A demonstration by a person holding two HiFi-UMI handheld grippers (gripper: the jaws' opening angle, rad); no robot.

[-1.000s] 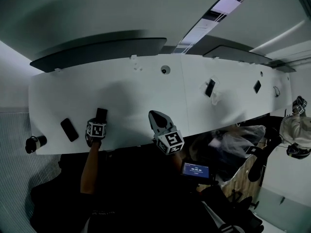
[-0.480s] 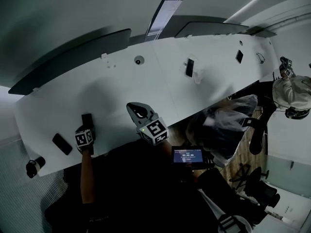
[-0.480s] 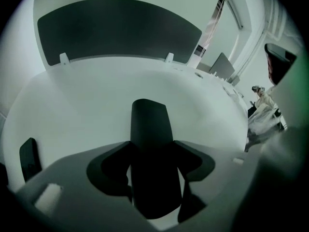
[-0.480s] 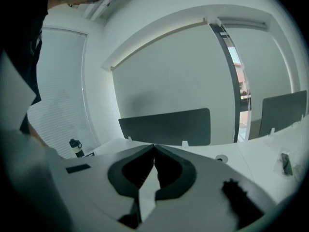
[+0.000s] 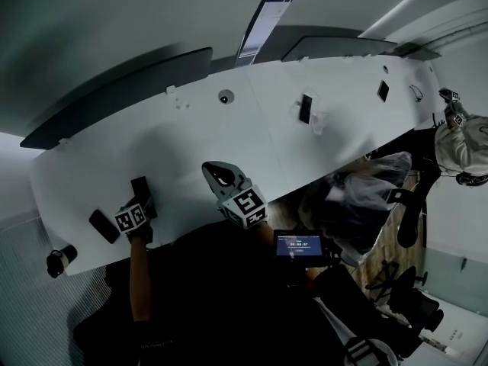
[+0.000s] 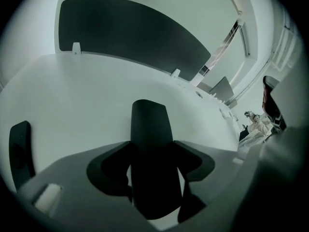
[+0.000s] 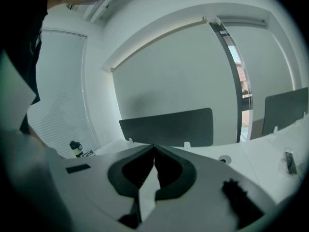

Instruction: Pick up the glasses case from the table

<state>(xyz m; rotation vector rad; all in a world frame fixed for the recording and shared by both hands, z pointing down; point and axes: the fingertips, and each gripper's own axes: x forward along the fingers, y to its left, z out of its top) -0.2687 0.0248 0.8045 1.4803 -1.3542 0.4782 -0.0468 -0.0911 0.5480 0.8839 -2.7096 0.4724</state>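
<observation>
**Left gripper** point(image 6: 150, 148). The jaws are set wide, one on each long flank of the glasses case point(image 6: 148, 122), with the tips touching its sides. The case is in the grip.

**Right gripper** point(image 7: 154, 150). The jaws are together with the tips meeting and nothing between them. It is held over the near edge of the table point(image 5: 229, 136), to the right of the left gripper.

**Glasses case.** Dark and oblong with rounded ends.
- Position: it lies lengthwise between the left jaws, its far end projecting past the tips, over the near-left part of the white table. Whether its underside is clear of the top cannot be told.
- Handling, as judged: probably a light, stiff hard shell with a smooth skin that may slide under the pads. The shell itself is not delicate, though anything inside may be.
- Best hold: across the short width near the middle, much as it is taken now. A grip near one end would likely let it tip.

**Surroundings.**
- Dark flat slab point(image 5: 103, 226): left of the case, apart from it.
- Dark bottle point(image 5: 57, 261): near-left corner.
- Round grommet point(image 5: 226, 96): far side, middle.
- Phone on a stand point(image 5: 306, 109): far right, well apart.
- Dark partition screen point(image 5: 114, 97): along the far edge.
- Small lit screen point(image 5: 299, 245): near right, off the table.
- A person point(image 5: 457, 143): at the right end.

**Obstruction.** Nothing stands over the case. The slab is its closest neighbour and should be kept clear of.
</observation>
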